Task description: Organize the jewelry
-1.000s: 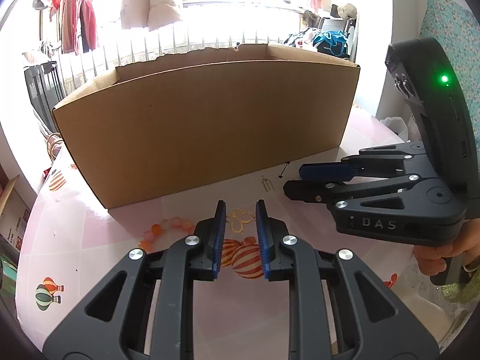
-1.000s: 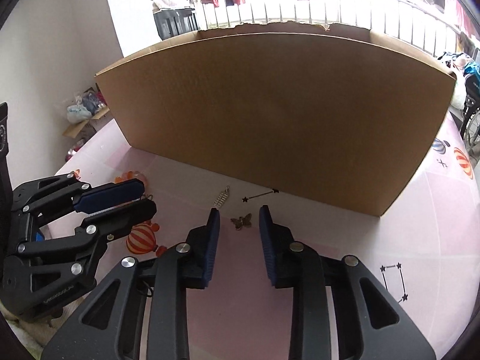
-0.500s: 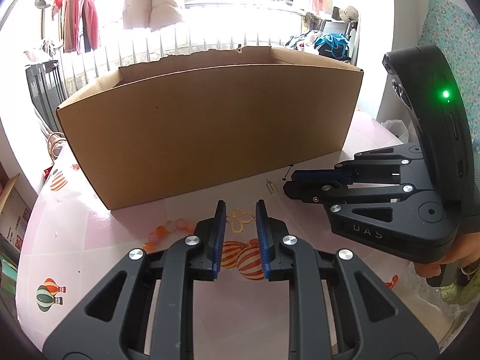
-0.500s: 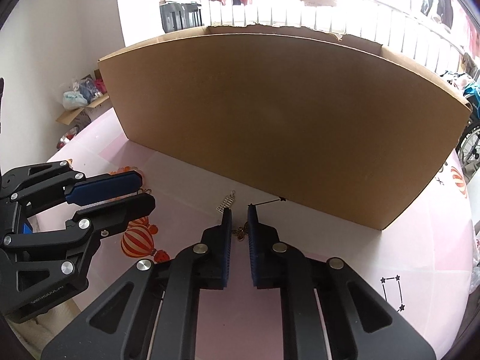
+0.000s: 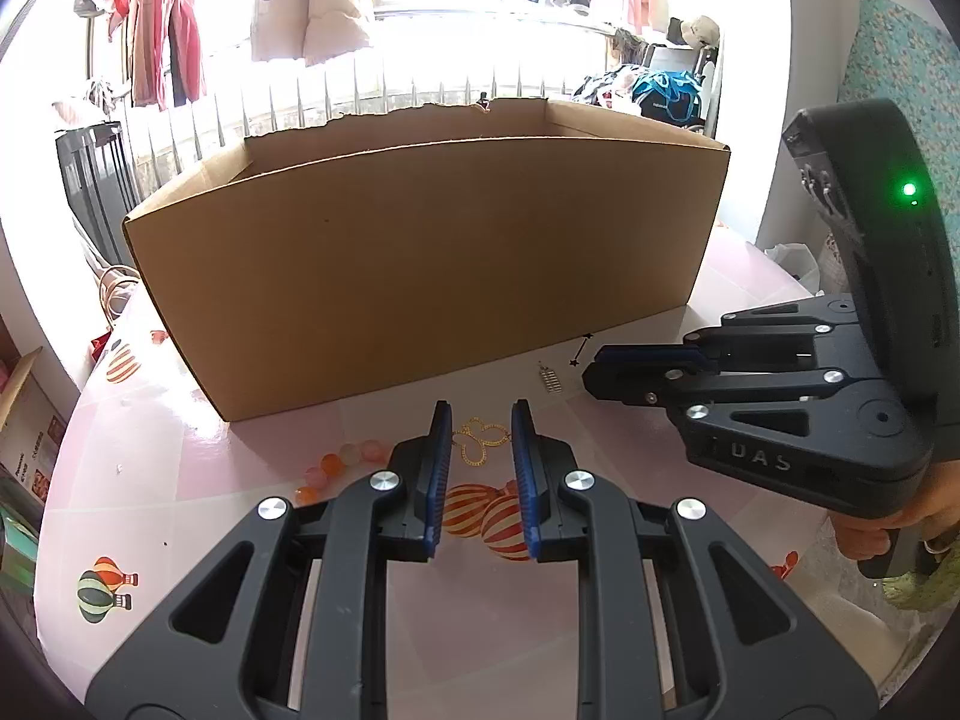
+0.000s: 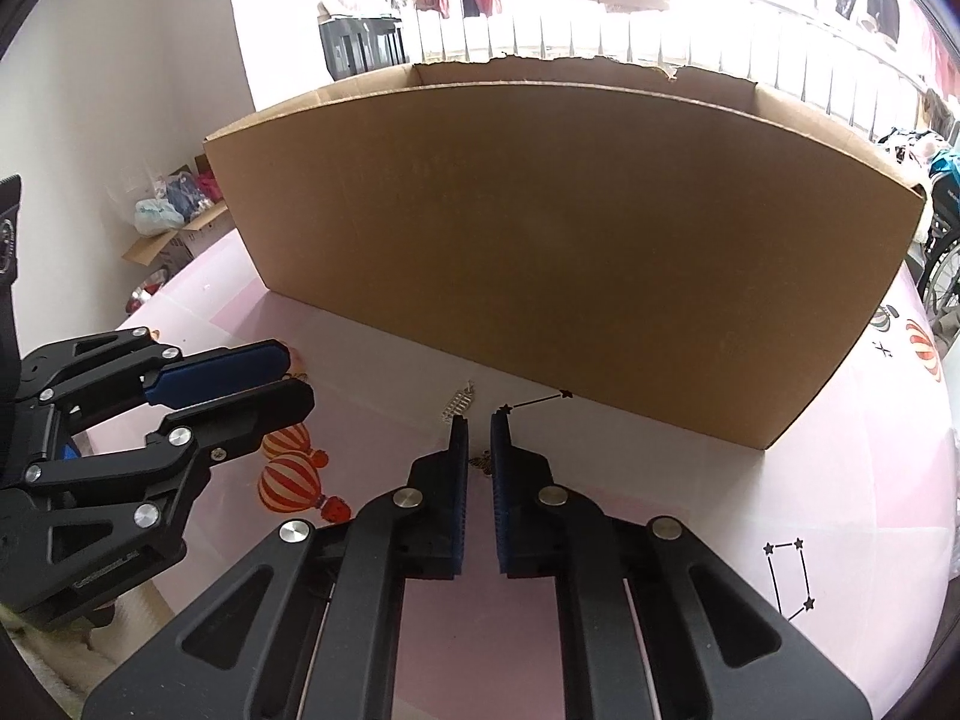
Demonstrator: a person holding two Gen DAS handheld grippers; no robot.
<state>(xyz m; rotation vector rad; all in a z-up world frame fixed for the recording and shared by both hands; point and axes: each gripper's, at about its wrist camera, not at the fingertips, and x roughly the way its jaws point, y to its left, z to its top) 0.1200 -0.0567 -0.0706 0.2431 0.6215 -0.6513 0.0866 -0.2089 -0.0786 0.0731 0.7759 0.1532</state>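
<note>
Since seemingly bound for the cardboard box [image 6: 540, 240], pinched the butterfly charm [image 6: 481, 462] on the desk [image 6: 660, 510] with right hand-held gripper [image 6: 479, 426], having just been closing; poised left hand-held gripper [image 5: 480, 420] released, straddling gold pendant [image 5: 480, 443].

Butterfly charm [image 6: 482, 461] mostly hidden, perhaps pinched.

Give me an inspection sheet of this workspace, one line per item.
Surface: pink table with printed balloons.
Job's things: cardboard box; gold butterfly chain; small butterfly charm; silver ladder piece; orange beads.
Clutter: nothing seen on the table.
Grippers: left claw slightly apart astride the chain, not pressing; right claw has just closed onto the charm.
Cables: nothing seen.
Surroundings: hanging clothes, railing.
</note>
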